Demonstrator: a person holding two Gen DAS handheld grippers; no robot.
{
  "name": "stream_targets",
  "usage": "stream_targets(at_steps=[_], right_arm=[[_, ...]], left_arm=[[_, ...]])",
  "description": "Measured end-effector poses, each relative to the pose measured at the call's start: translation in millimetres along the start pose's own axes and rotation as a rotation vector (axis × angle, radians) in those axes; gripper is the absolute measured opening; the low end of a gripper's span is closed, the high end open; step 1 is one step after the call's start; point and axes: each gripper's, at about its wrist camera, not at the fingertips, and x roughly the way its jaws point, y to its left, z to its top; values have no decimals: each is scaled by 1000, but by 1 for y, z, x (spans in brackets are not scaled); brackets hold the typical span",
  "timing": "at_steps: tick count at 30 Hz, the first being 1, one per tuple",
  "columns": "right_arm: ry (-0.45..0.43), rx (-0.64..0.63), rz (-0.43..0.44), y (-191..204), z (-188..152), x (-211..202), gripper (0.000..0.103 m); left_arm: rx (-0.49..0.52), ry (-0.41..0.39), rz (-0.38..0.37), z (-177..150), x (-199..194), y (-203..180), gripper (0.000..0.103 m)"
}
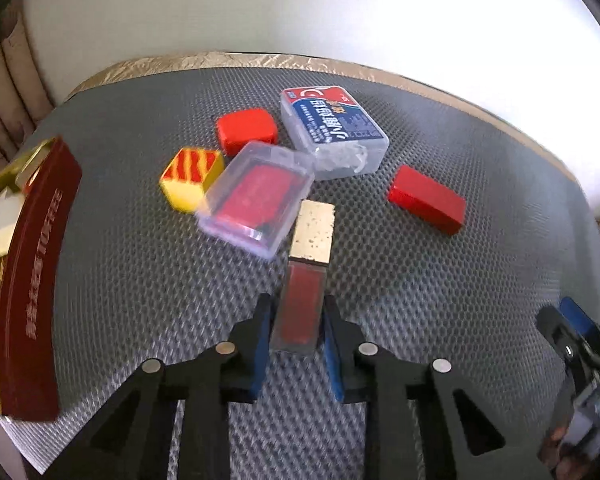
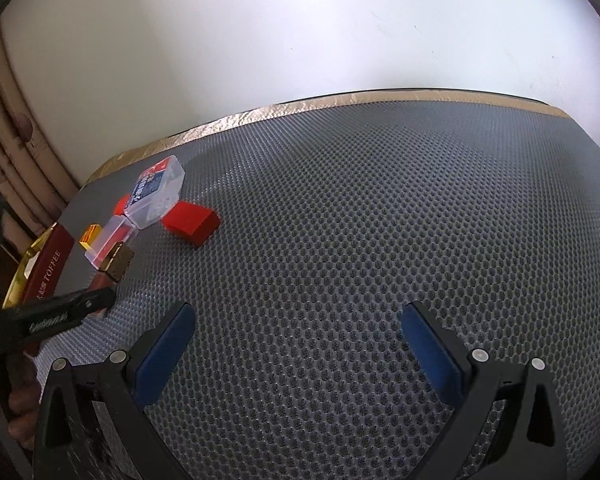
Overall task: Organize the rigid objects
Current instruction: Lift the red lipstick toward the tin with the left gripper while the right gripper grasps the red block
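Note:
My left gripper point(image 1: 297, 312) is shut on a lip-gloss tube point(image 1: 300, 304) with a red body and a gold cap point(image 1: 313, 230), its blue pads pressing both sides. Beyond it on the grey mat lie a small clear case holding a red card point(image 1: 256, 196), a yellow and red cube point(image 1: 192, 178), a rounded red block point(image 1: 246, 130), a clear box with a blue label point(image 1: 332, 128) and a flat red block point(image 1: 426, 199). My right gripper point(image 2: 298, 326) stands open over bare mat, nothing between its fingers. The gold cap point(image 2: 120, 262) shows at the right wrist view's left.
A dark red toffee tin point(image 1: 34, 280) with a gold rim stands at the mat's left edge. The mat point(image 2: 380, 220) ends at a gold-taped border by a white wall. The right gripper's body point(image 1: 576, 344) shows low right in the left wrist view.

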Motion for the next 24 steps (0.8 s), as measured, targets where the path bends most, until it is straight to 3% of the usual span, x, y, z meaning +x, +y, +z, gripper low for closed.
stream_targets(at_steps=[6,9,15,18,24], right_arm=[[18,-13,-15,3,0,4,103],[22,-15,-21,4,0,5,103],[30,-29,-28,7,2,8,103],[55,-79,73,13,6,10,103],[30,-299,137,46,37,20,103]], left_arm=[[-95,-5,-58,-32,-22,34,20],[-109,-1,-49,-40,-31,46,20],[-171,7,-112,-51,-38,72,21],[-154,4,-96,-51,-40,72,21],[-98,-19,-45,-55,-40,63,22]])
